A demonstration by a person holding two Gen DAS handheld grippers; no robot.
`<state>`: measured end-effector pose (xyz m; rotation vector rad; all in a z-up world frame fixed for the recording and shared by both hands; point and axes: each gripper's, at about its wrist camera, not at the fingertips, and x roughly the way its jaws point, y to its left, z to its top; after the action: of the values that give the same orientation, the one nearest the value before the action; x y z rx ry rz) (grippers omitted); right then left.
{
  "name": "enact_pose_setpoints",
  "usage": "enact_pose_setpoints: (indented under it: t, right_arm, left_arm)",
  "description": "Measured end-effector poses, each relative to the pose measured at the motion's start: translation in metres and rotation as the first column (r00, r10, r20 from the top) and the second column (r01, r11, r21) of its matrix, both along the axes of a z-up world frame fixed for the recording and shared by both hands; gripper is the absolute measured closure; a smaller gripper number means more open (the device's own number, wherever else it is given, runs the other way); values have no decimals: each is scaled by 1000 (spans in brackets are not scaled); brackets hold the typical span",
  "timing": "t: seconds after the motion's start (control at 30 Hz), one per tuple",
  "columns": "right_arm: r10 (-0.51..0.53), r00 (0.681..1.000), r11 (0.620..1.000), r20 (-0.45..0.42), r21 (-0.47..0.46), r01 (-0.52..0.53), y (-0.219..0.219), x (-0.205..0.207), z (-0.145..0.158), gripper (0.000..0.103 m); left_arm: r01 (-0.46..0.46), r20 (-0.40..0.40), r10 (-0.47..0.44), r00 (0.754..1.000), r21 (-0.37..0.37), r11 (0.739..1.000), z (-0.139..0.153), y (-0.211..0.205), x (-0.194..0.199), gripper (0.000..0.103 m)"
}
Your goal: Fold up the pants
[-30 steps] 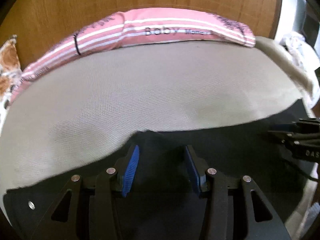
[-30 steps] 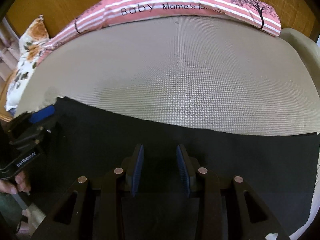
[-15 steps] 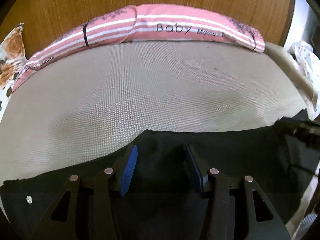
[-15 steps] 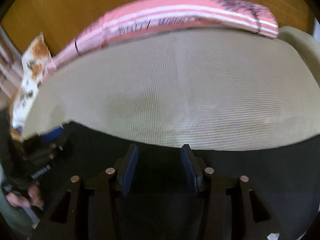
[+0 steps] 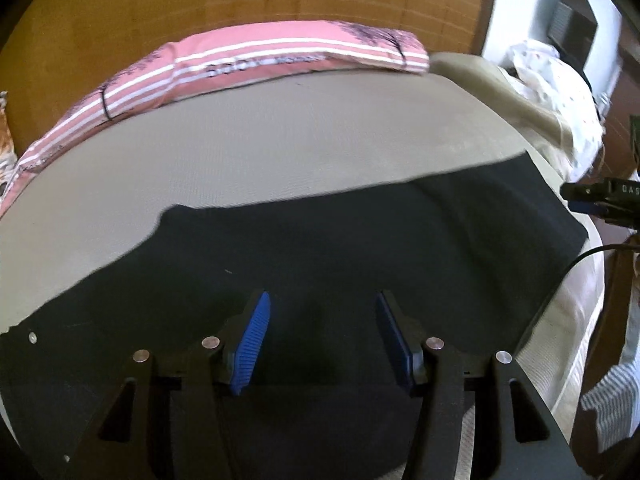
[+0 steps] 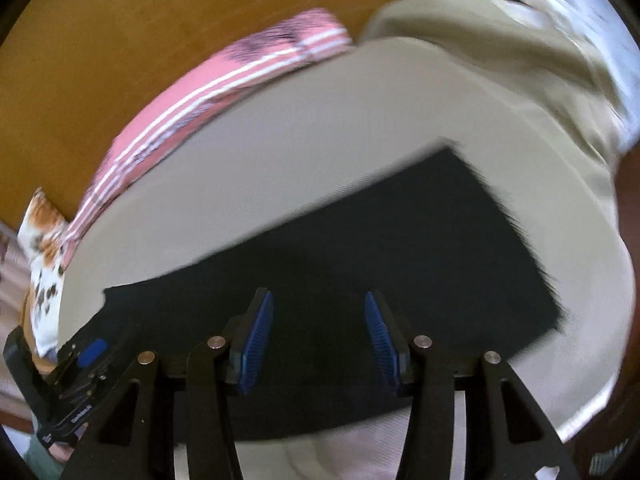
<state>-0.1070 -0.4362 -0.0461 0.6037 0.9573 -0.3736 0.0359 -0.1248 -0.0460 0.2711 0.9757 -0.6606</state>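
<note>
Black folded pants (image 5: 360, 248) lie flat on the beige woven bed (image 5: 280, 140), near its front edge. My left gripper (image 5: 322, 340) and right gripper (image 6: 318, 336) hover above them, jaws just widened, holding nothing. Behind, a pink striped pillow (image 5: 280, 56).

Black pants (image 6: 360, 264) flat on bed (image 6: 320, 136), pic blurry.
</note>
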Motion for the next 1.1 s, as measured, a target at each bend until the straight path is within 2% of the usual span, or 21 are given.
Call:
enact_pose_setpoints:
  t: [0.27,0.43,0.5,0.67,0.73,0.9,1.03,1.1]
  right_arm:
    - [-150,989,985,-20,78,151,-45,-75,-30,56]
    - [-218,976,962,5,171,214,-66,-89,-51,56]
    - [-243,969,951,41,208,230,-72,-92,-57,56]
    - [-268,957,947,106,213,242,-87,-85,-61,58]
    - [-273,954,948,123,203,245,-94,-81,-62,62]
    - [-275,954,949,117,194,250,-103,-71,-65,86]
    - [-284,951,940,121,230,252,-103,-69,-60,94]
    - [-285,946,932,156,275,236,-98,-66,-51,95]
  left_arm:
    - [32,-13,-32,999,26,999,-8,-24,-27,47]
    - [55,-9,-55,998,57,997,-15,-34,-39,47]
    - [61,-5,-61,998,69,996,-16,-36,-42,47]
    - [59,-12,-58,998,92,994,-22,-40,-46,47]
    - [56,-16,-55,998,101,993,-25,-41,-46,47]
    - [44,-36,-40,999,101,994,-37,-39,-43,46]
    - [41,-33,-39,999,91,995,-38,-39,-40,42]
    - [33,-54,-30,998,72,997,-36,-37,-37,42]
